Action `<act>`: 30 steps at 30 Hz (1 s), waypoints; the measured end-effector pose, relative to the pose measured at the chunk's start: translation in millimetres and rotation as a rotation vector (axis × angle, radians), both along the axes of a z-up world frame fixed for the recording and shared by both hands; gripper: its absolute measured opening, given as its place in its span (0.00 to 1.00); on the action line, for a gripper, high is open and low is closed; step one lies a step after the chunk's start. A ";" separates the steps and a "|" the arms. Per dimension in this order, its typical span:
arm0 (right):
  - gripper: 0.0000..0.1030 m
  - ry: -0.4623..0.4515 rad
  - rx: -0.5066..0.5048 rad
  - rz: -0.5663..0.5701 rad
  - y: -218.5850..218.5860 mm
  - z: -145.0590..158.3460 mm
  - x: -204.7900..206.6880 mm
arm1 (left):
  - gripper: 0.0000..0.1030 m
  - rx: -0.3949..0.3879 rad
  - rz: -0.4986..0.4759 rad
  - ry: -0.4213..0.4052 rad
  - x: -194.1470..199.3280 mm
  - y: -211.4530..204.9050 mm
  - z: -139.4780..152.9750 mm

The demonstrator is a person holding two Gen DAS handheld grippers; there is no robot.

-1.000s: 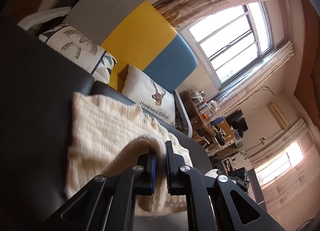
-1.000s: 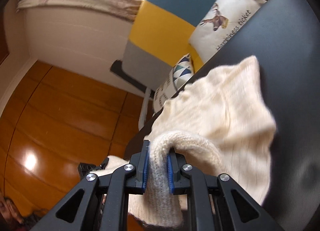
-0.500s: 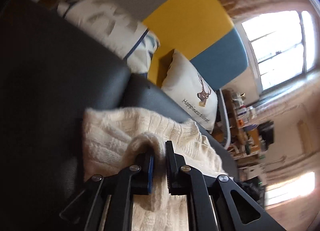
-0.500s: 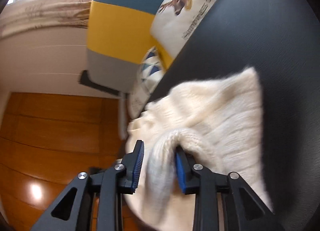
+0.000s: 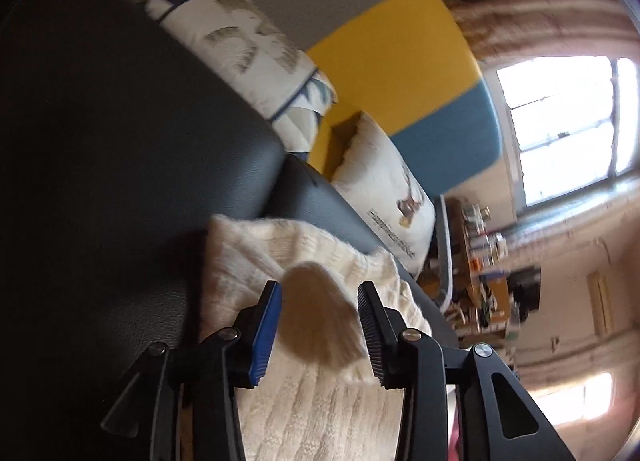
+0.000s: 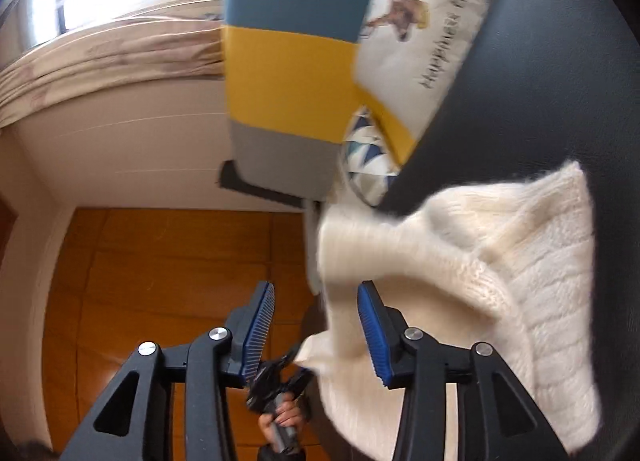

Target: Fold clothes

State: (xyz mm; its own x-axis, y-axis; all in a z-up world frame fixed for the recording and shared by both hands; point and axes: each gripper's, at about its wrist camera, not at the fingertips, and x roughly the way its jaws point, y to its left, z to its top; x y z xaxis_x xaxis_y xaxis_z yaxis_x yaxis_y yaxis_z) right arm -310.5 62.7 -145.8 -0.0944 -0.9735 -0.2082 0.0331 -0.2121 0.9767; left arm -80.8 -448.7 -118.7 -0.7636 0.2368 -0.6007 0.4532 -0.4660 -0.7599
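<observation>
A cream knitted sweater (image 5: 316, 401) lies folded on the dark leather surface (image 5: 120, 181). In the left wrist view a rounded fold of it (image 5: 320, 321) sits loose between the fingers of my left gripper (image 5: 318, 333), which is open. The right wrist view shows the same sweater (image 6: 520, 269) spread to the right, with a blurred flap (image 6: 352, 245) near the right finger. My right gripper (image 6: 316, 333) is open and grips nothing. Below it a hand holding the other gripper's handle (image 6: 280, 417) shows.
Behind the leather surface stands a sofa back in grey, yellow and blue (image 5: 400, 73), with a patterned pillow (image 5: 260, 61) and a deer pillow (image 5: 384, 197). A cluttered desk (image 5: 484, 281) and a bright window (image 5: 568, 121) lie beyond. Wooden panels (image 6: 160, 281) fill the right view's left side.
Both grippers were shut on folds of the sweater a second ago. The right opened first, then the left. The sweater has dropped onto the leather surface.
</observation>
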 end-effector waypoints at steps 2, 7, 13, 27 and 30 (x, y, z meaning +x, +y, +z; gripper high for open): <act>0.45 0.025 0.065 0.008 -3.1 4.1 6.2 | 0.38 -0.014 0.008 0.013 6.9 -1.2 2.7; 0.45 0.284 0.357 0.152 -22.4 36.8 43.3 | 0.38 -0.157 -0.059 0.030 24.3 8.0 17.0; 0.45 0.490 0.694 0.331 -77.0 37.7 70.2 | 0.38 -0.253 -0.196 -0.046 9.6 38.6 8.6; 0.41 0.404 0.822 0.535 -57.2 2.5 104.9 | 0.35 -0.347 -0.407 -0.228 8.0 88.0 -13.1; 0.41 0.391 0.811 0.549 -41.5 4.8 123.7 | 0.35 -0.356 -0.427 -0.232 35.9 102.7 -8.0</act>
